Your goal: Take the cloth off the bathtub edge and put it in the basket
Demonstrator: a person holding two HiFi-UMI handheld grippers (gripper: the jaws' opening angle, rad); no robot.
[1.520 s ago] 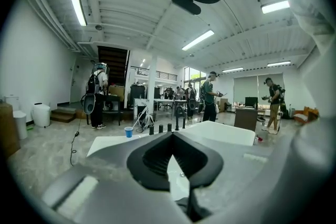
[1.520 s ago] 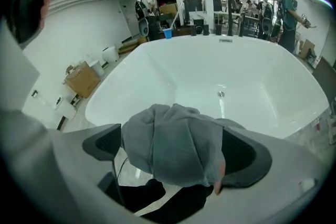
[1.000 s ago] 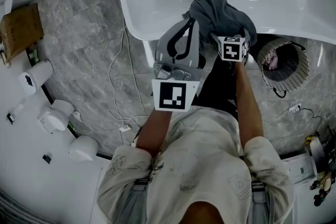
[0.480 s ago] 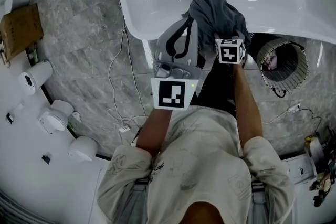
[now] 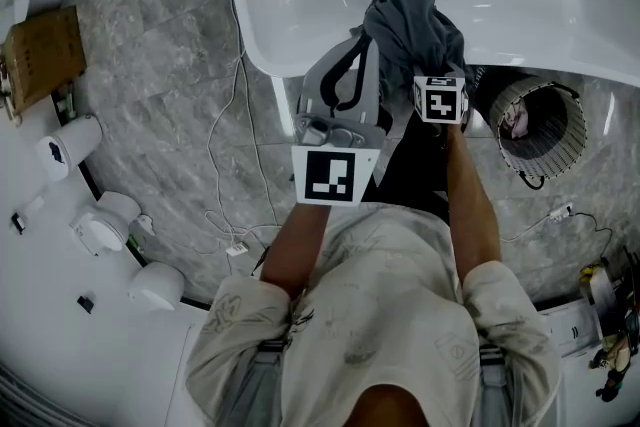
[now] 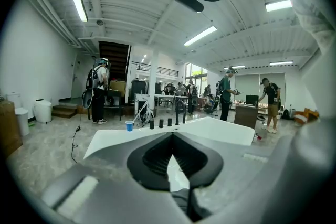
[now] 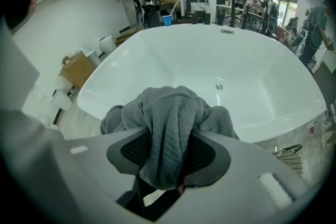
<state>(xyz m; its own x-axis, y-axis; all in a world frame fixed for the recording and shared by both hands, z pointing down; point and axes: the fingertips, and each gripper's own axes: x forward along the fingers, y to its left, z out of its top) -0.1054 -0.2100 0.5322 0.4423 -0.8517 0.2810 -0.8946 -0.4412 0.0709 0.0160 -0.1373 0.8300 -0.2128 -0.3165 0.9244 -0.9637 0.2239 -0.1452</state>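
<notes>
Right gripper [image 7: 170, 150]: jaws have just been closing and now clamp a fold of the grey cloth [image 7: 173, 110], unmoved on the bathtub [image 5: 268, 65] edge. Left gripper [image 6: 172, 136]: unchanged, jaws together, empty. Basket [image 5: 578, 130] beside the tub.

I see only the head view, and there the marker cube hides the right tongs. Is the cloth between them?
Observer: Yes. In the right gripper view the grey cloth hangs between the right tongs, which have just been closing and now press on it.
Operator: And the left tongs, do they hold anything?
Observer: No. The left gripper view shows the left tongs shut, tip to tip, with nothing between them.
</notes>
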